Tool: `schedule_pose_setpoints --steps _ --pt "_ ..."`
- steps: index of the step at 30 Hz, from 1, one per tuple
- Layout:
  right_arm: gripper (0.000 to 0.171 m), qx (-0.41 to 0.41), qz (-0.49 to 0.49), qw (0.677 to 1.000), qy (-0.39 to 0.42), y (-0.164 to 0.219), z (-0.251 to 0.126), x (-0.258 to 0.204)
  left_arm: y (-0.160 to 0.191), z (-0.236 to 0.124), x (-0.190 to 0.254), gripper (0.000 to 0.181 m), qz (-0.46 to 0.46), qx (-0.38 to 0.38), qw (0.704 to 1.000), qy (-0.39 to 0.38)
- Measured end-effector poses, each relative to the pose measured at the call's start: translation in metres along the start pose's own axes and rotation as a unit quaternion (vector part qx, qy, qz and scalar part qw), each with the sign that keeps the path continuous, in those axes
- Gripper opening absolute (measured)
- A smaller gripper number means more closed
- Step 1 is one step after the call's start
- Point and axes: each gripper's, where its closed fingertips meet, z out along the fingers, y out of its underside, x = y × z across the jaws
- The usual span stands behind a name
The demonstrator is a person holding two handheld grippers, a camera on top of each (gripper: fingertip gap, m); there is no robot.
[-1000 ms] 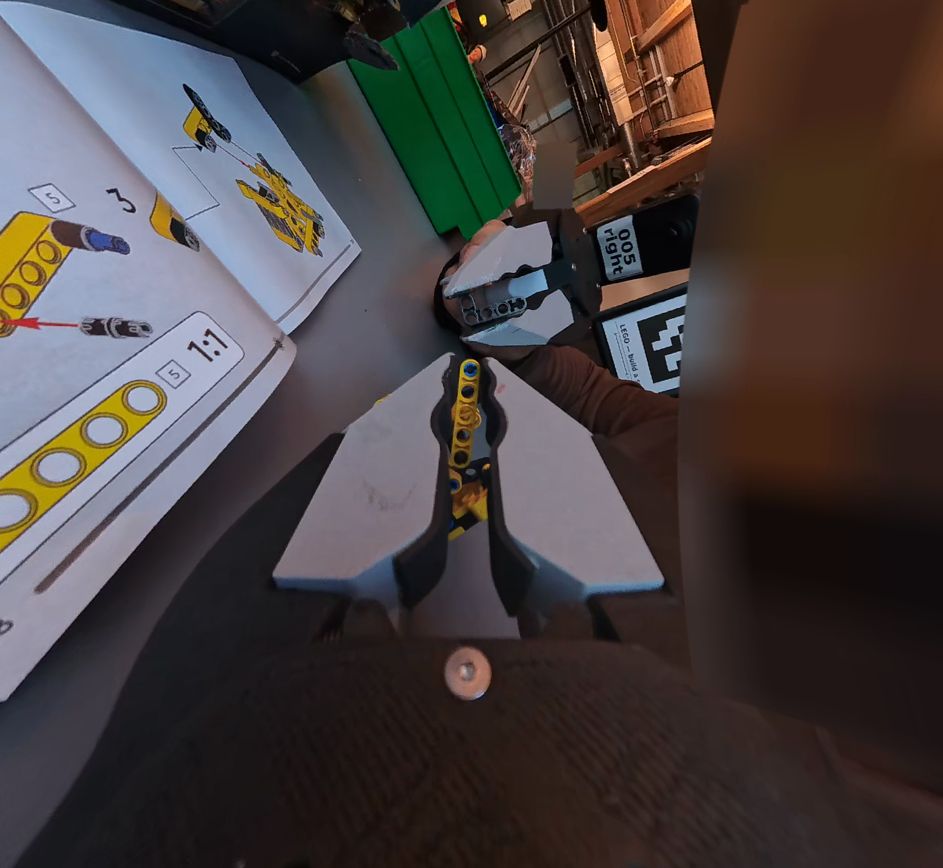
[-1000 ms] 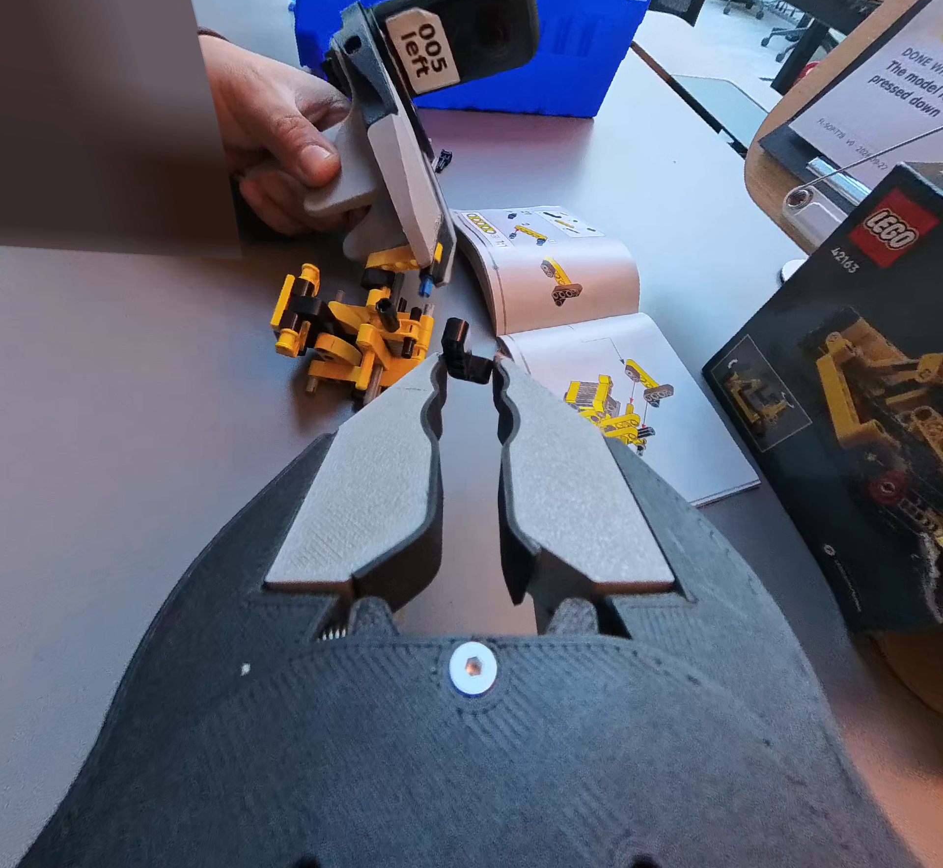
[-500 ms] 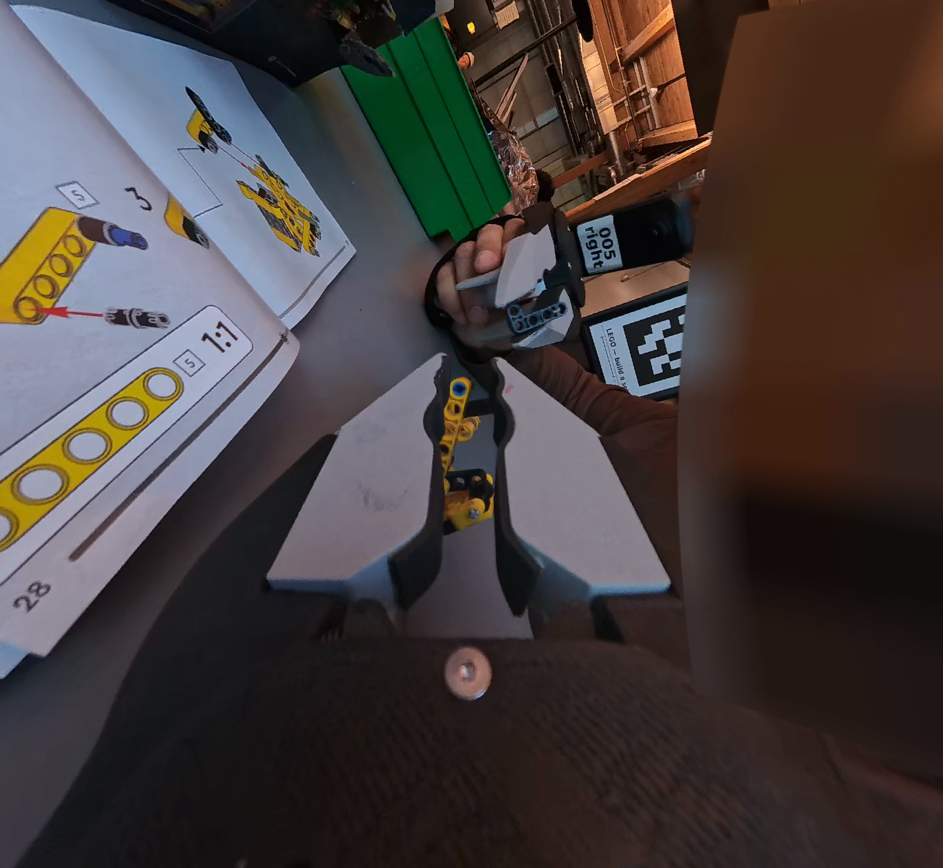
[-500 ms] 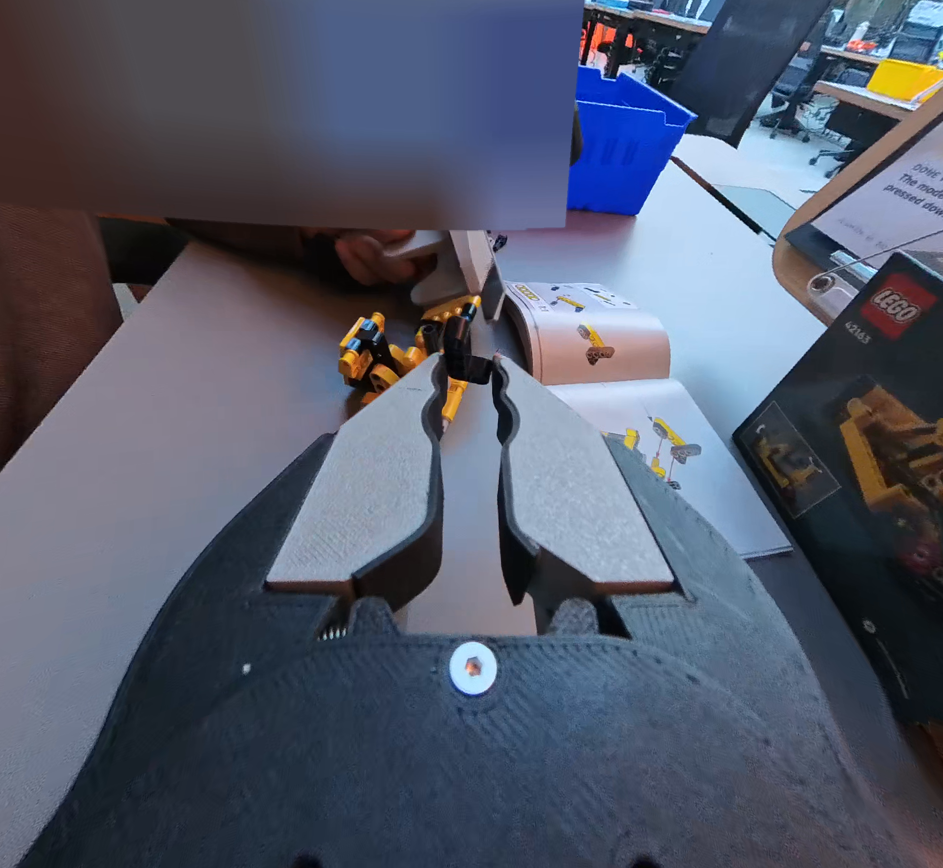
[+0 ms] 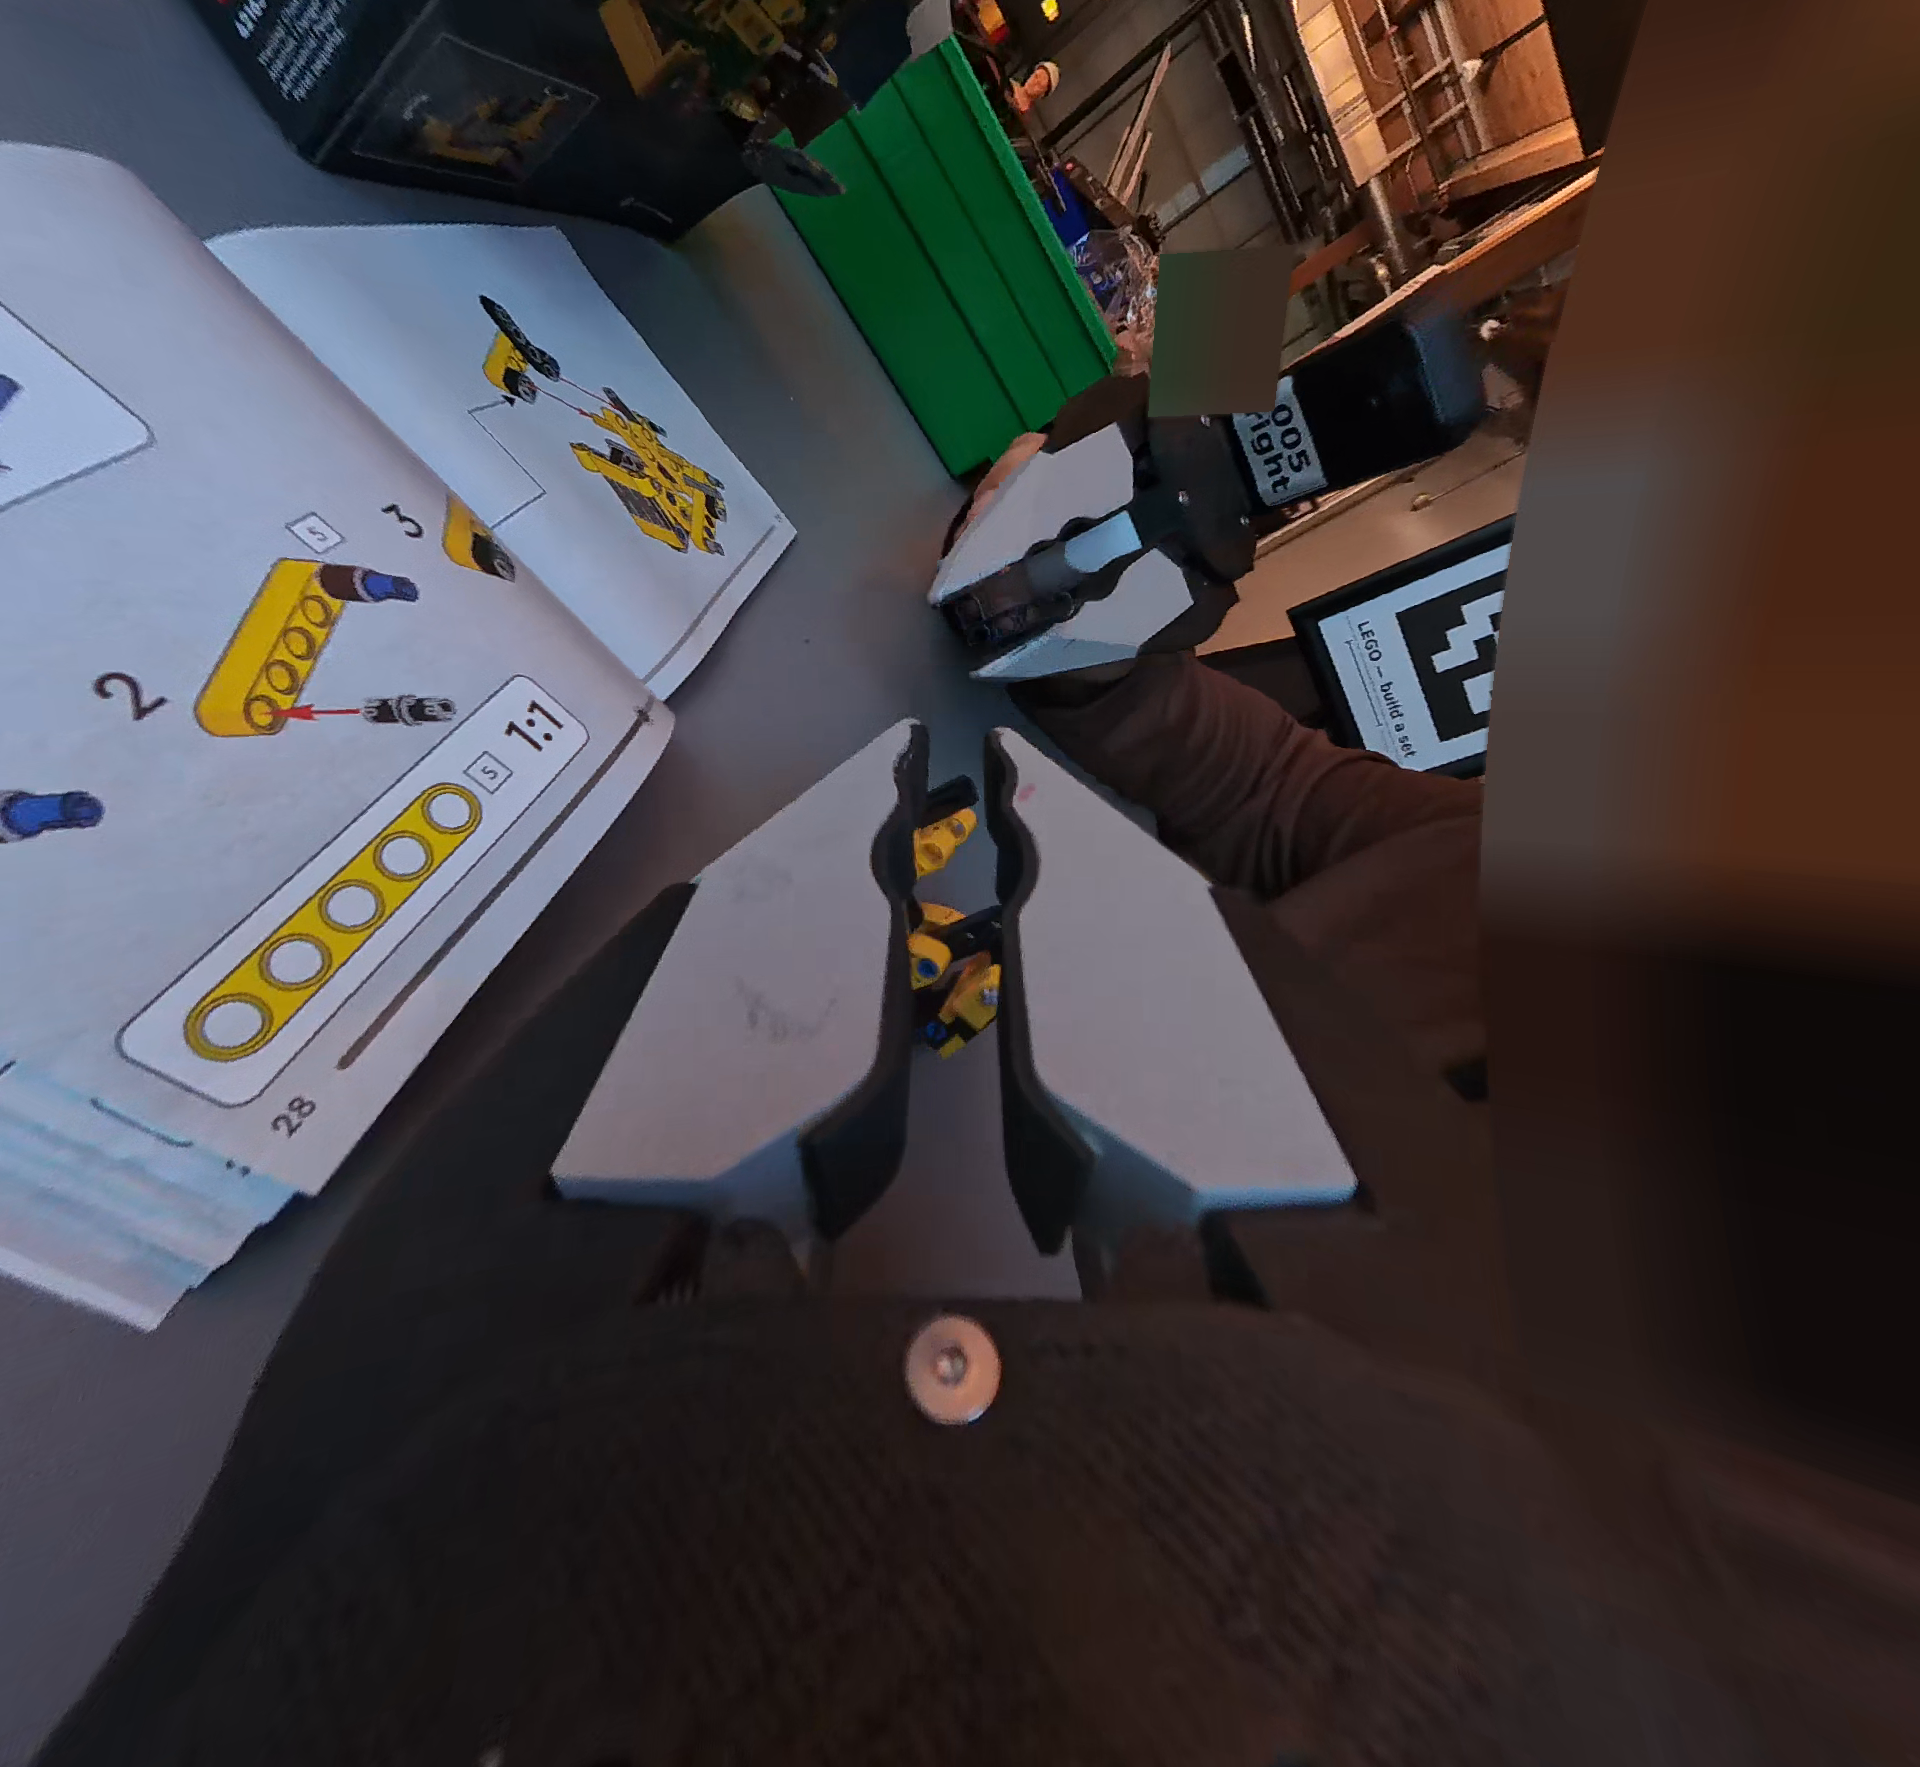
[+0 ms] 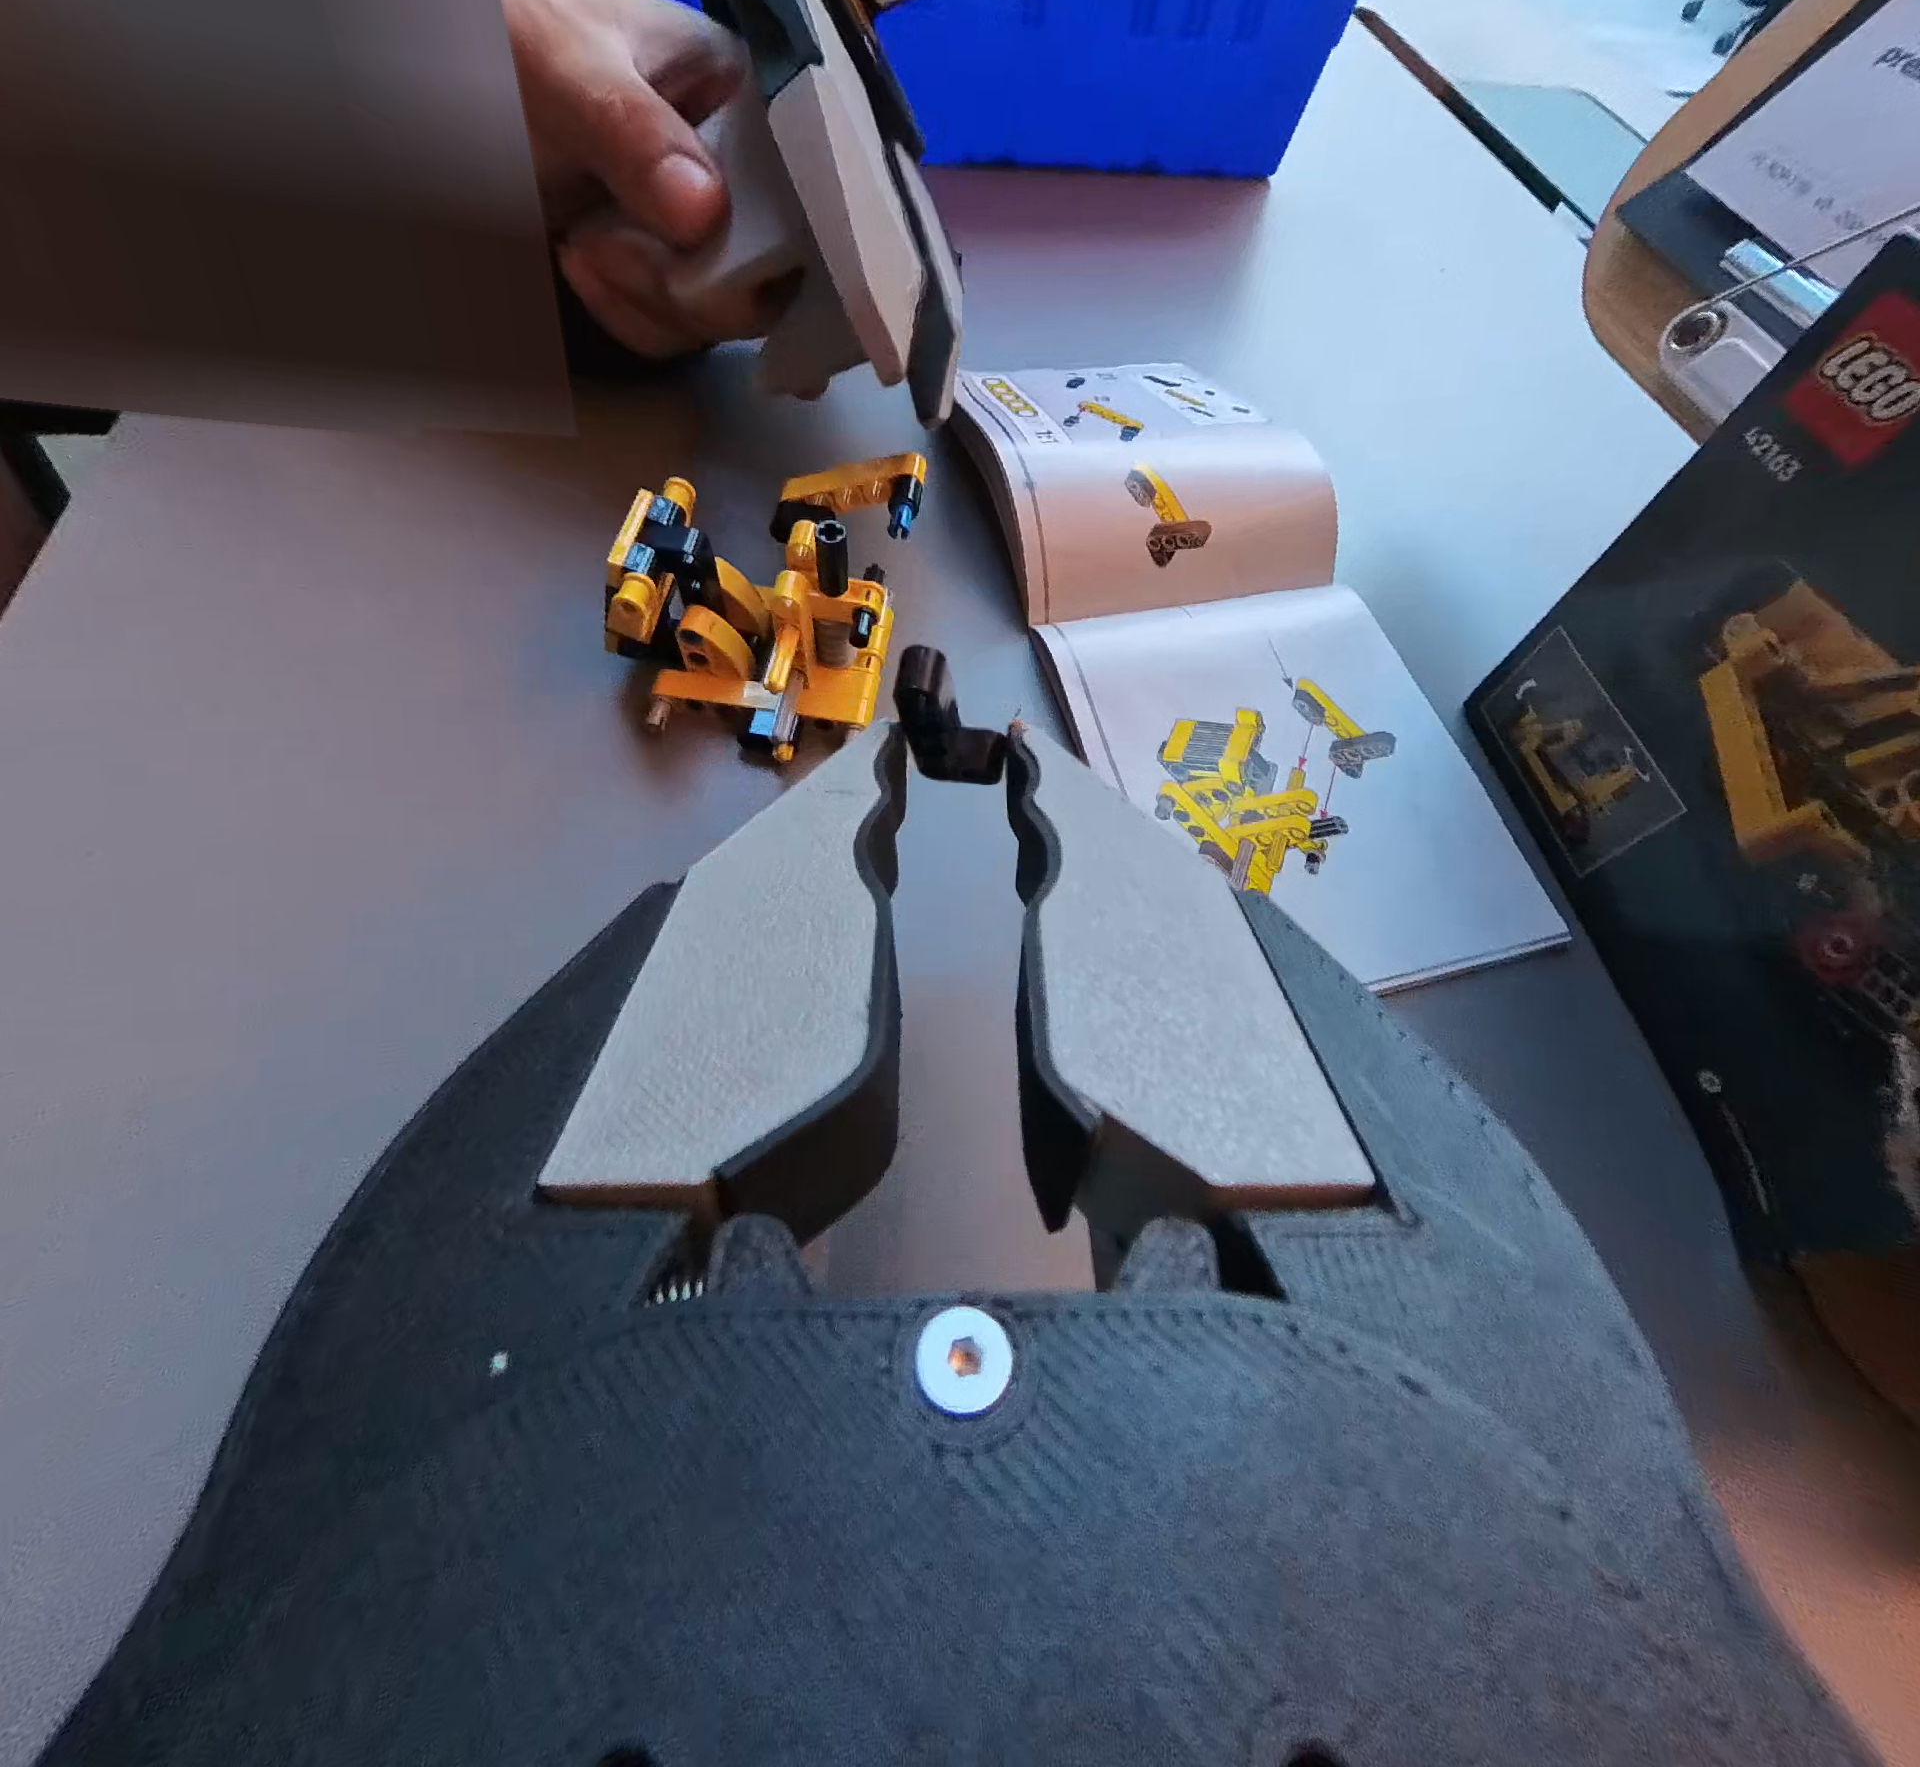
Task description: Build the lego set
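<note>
In the left wrist view, our left gripper [image 5: 951,761] hangs over the grey table [image 5: 831,637], its jaws a little apart and clamping nothing. Through the gap we see parts of the yellow lego assembly [image 5: 951,974] on the table beneath. The open instruction booklet [image 5: 312,678] lies to the left, the black lego box [image 5: 499,24] beyond it near the far edge. Our right gripper [image 5: 987,621] shows farther ahead, pinching a dark piece.

In the right wrist view, our right gripper [image 6: 954,743] grips a black L-shaped connector [image 6: 940,720] at its tips, one leg rising toward the assembly [image 6: 753,621]. The assembly sits just ahead and left of the connector, its long axis running across the view. A loose yellow beam [image 6: 857,493] lies behind it. The right gripper seems nearer for the joining.
</note>
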Motion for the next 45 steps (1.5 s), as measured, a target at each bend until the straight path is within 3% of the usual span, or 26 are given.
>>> schedule_pose_setpoints --steps 1,5,9,18,21,28,33,36,39,45 --pt "0.016 -0.003 -0.001 1.000 0.000 0.001 0.001 0.000 -0.001 -0.002 -0.001 0.008 0.004 0.000 1.000 -0.005" --pt "0.016 -0.016 -0.013 1.000 0.005 0.004 0.004 -0.002 0.012 -0.002 -0.001 0.014 -0.002 -0.054 0.999 -0.006" --pt "0.015 -0.017 -0.029 0.999 0.005 0.001 0.009 -0.008 0.021 0.001 -0.005 0.007 0.027 -0.083 0.996 -0.032" --pt "0.000 0.014 -0.029 0.999 0.018 -0.016 0.022 -0.010 0.017 -0.003 -0.005 0.009 0.010 -0.072 0.997 -0.025" --pt "0.018 -0.010 -0.012 0.999 0.028 -0.008 0.021 -0.002 0.017 -0.004 -0.006 0.009 0.012 -0.073 0.997 -0.027" --pt "0.032 -0.047 -0.015 0.998 -0.045 0.012 -0.001 -0.025 0.020 -0.002 -0.007 0.006 0.001 -0.077 0.997 -0.018" --pt "0.050 -0.123 -0.043 0.989 -0.066 0.039 0.000 -0.038 0.025 0.001 -0.007 0.004 -0.006 -0.088 0.996 -0.008" --pt "0.045 -0.136 -0.060 0.987 -0.065 0.042 0.004 -0.042 0.026 0.003 -0.005 0.005 -0.017 -0.090 0.996 0.003" --pt "0.029 -0.137 -0.060 0.986 -0.068 0.042 0.006 -0.044 0.030 0.004 -0.003 0.000 -0.015 -0.102 0.995 0.007" --pt "0.028 -0.133 -0.086 0.986 -0.051 0.041 0.005 -0.040 0.038 0.009 -0.003 0.000 -0.035 -0.116 0.993 0.016"
